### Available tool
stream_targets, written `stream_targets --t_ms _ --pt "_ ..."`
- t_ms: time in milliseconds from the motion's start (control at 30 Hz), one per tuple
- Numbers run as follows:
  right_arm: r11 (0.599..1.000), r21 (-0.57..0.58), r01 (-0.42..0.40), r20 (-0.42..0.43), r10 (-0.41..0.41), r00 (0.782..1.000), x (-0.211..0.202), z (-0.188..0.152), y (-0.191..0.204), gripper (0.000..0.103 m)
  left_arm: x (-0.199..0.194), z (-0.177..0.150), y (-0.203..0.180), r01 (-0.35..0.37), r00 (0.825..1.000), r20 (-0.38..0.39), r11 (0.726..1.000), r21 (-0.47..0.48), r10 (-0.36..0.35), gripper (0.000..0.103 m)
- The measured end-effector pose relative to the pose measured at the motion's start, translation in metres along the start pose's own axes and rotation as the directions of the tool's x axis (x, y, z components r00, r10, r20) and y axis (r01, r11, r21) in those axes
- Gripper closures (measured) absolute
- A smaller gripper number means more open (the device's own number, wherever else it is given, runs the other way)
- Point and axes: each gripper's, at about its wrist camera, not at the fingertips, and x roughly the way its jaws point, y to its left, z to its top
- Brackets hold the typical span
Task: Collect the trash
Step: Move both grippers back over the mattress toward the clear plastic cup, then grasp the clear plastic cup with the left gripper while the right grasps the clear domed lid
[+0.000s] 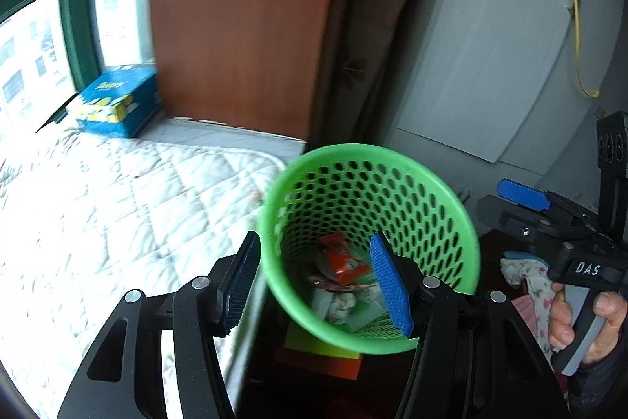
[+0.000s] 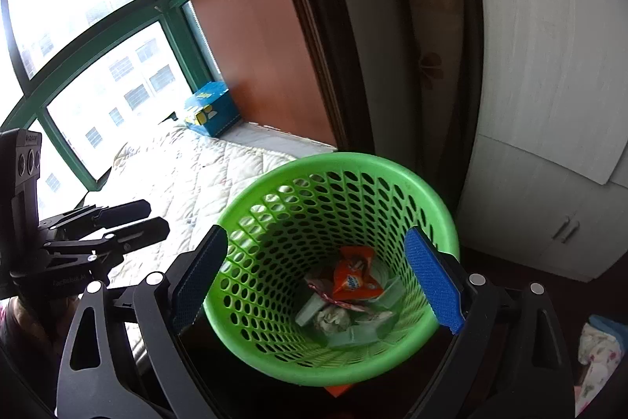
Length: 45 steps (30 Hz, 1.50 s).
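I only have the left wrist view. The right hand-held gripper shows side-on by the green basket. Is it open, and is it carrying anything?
Observer: The right hand-held gripper is open and empty. Its blue pads stand wide apart, with the green basket between them in that view.
Operator: My right finger overlaps the basket's inside. Am I in it?
Observer: No. In the right wrist view, the left hand-held gripper is off to the left of the rim, clear of it.
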Motion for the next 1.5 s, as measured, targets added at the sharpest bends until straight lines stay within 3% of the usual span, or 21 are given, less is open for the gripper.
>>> stream_targets --t_ms 167,333,667,833,933,1267,1333,1500 --pt "0.999 -0.025 -0.026 -0.014 0.026 1.000 0.007 0.000 0.017 0.012 -0.020 -0.015 0.040 -0.098 0.995 0.015 0.993 -0.066 0.099 0.047" --pt "0.996 -0.062 -0.062 -0.032 0.060 0.998 0.015 -0.001 0.041 0.012 -0.042 -0.035 0.085 -0.219 0.975 0.018 0.968 -0.122 0.223 0.047" --pt "0.981 -0.134 -0.141 -0.082 0.130 0.988 0.036 -0.005 0.099 0.012 -0.065 -0.090 0.194 -0.395 0.917 -0.068 0.872 -0.289 0.393 0.043" --pt "0.971 -0.166 -0.173 -0.115 0.155 0.981 0.048 -0.009 0.128 0.012 -0.063 -0.119 0.233 -0.425 0.904 -0.125 0.835 -0.349 0.408 0.043" --pt "0.965 -0.184 -0.188 -0.137 0.164 0.977 0.056 -0.014 0.142 0.012 -0.055 -0.130 0.249 -0.422 0.906 -0.144 0.829 -0.367 0.397 0.042" --pt "0.954 -0.207 -0.218 -0.206 0.175 0.963 0.082 -0.027 0.171 0.012 -0.032 -0.140 0.272 -0.413 0.911 -0.174 0.827 -0.382 0.374 0.043" --pt "0.951 -0.215 -0.221 -0.217 0.174 0.961 0.086 -0.030 0.177 0.012 -0.029 -0.140 0.274 -0.405 0.914 -0.171 0.832 -0.378 0.367 0.050" --pt "0.942 -0.234 -0.239 -0.237 0.183 0.954 0.096 -0.034 0.189 0.012 -0.037 -0.137 0.274 -0.406 0.914 -0.148 0.835 -0.373 0.378 0.052"
